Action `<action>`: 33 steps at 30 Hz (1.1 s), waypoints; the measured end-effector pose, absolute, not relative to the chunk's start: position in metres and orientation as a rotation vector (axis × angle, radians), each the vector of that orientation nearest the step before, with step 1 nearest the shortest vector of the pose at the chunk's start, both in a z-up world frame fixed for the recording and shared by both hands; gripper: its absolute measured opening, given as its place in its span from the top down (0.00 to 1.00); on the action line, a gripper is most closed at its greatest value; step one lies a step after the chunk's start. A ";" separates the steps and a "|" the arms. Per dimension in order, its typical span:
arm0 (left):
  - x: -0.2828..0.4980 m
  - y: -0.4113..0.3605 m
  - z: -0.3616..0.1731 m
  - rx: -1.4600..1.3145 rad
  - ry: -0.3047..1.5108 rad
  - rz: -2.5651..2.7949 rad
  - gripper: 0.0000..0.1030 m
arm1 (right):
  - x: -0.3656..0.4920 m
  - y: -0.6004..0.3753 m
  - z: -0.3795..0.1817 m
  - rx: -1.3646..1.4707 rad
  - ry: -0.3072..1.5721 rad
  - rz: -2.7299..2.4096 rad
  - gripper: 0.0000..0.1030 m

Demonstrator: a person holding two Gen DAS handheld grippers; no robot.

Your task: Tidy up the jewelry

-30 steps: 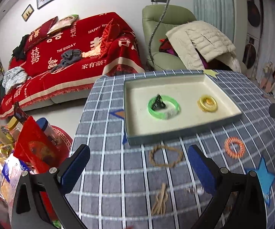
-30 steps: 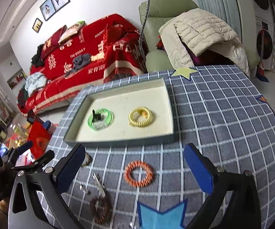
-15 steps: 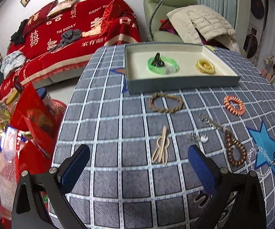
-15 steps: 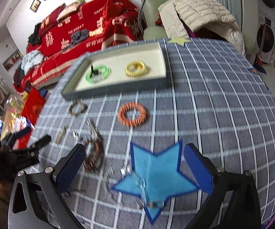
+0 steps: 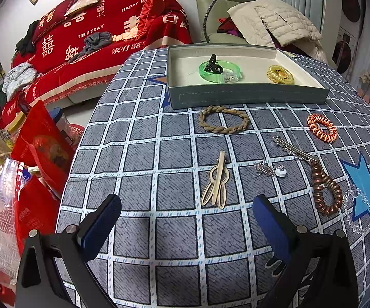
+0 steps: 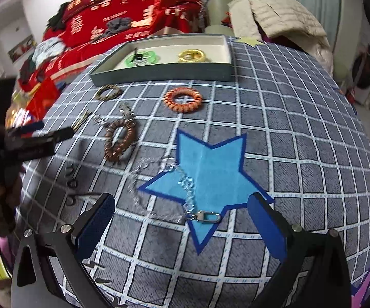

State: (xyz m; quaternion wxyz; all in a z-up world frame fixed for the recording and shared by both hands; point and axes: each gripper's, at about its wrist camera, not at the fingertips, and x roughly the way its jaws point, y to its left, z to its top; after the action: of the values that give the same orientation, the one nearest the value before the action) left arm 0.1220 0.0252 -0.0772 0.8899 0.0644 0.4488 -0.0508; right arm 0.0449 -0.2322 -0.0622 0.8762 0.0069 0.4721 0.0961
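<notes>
Above tablecloth [image 5: 138, 154]: left gripper [image 5: 185, 218], right gripper [image 6: 181, 217] level, jaws wide.

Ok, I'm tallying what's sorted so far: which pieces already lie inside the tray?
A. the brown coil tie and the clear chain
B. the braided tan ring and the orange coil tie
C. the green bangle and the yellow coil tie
C: the green bangle and the yellow coil tie lie inside the tray; the rest sits on the cloth.

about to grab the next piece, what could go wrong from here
The clear bead chain lies right ahead of the open right gripper; thin and limp, it could slip from the jaws. The silver hairpin touches the brown coil tie, so lifting one may drag the other.
</notes>
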 end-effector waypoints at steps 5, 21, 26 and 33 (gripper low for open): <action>0.126 0.022 -0.079 0.132 0.939 -0.115 0.00 | 0.041 -0.216 -0.064 -0.082 0.970 0.224 0.06; 0.139 0.009 -0.085 0.151 0.947 -0.153 0.00 | 0.049 -0.184 -0.081 -0.156 1.022 0.322 0.55; 0.142 0.008 -0.087 0.132 0.958 -0.179 0.01 | 0.051 -0.185 -0.081 -0.153 1.029 0.315 0.59; 0.142 0.005 -0.086 0.113 0.959 -0.243 0.14 | 0.049 -0.183 -0.079 -0.159 1.046 0.320 0.78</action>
State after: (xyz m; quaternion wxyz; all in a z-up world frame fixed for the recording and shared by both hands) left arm 0.1421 0.0052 -0.0858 0.8786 0.0544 0.4600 -0.1163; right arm 0.0495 -0.1828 -0.0794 0.8510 -0.0757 0.4970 0.1518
